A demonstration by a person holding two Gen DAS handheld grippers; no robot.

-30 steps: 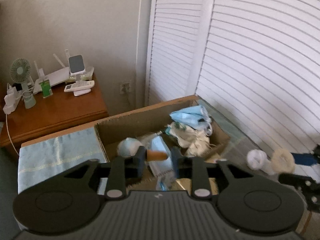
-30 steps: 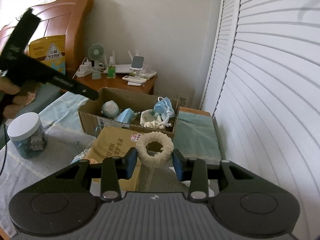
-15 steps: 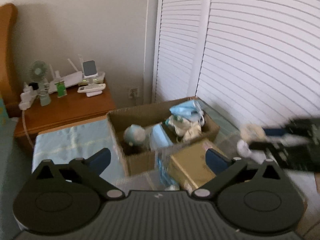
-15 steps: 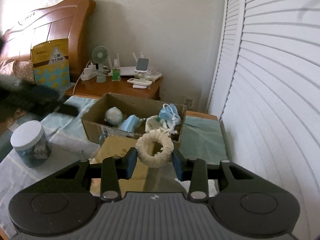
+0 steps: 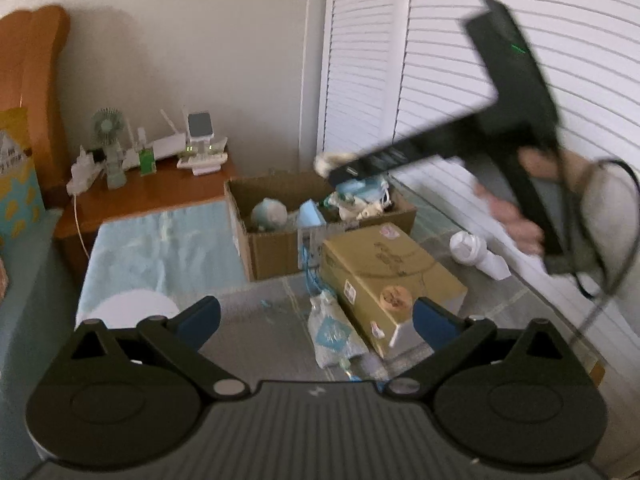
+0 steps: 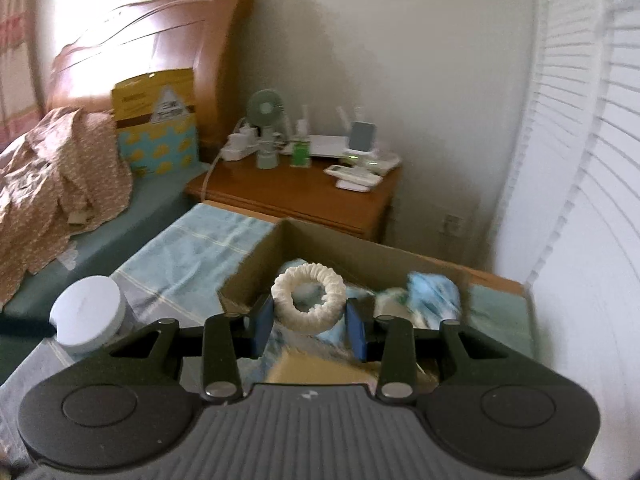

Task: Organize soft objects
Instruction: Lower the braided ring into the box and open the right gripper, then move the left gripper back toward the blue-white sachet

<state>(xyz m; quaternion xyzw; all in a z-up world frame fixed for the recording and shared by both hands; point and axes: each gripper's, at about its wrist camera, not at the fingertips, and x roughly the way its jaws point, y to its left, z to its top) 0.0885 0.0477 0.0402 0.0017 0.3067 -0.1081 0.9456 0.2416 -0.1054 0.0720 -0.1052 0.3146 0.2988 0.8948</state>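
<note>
My right gripper (image 6: 310, 326) is shut on a cream fluffy scrunchie (image 6: 308, 297) and holds it above the near edge of the open cardboard box (image 6: 332, 246). The box holds blue face masks (image 6: 434, 294) and other soft items. In the left wrist view the box (image 5: 276, 248) holds a pale blue ball (image 5: 269, 214) and masks (image 5: 360, 190), and the right gripper (image 5: 332, 166) hovers over it with the scrunchie (image 5: 334, 159). My left gripper (image 5: 316, 318) is open and empty, back from the box.
A yellow carton (image 5: 384, 276) lies in front of the box, with a plastic packet (image 5: 332, 332) beside it. A white-lidded jar (image 6: 86, 316) stands at left. A white bottle (image 5: 474, 252) lies at right. A wooden nightstand (image 6: 296, 196) with gadgets stands behind; louvered doors (image 6: 580, 200) are at right.
My left gripper opened, let go of the small orange-tipped item and pulled back from the box. My right gripper carried the scrunchie forward over the box.
</note>
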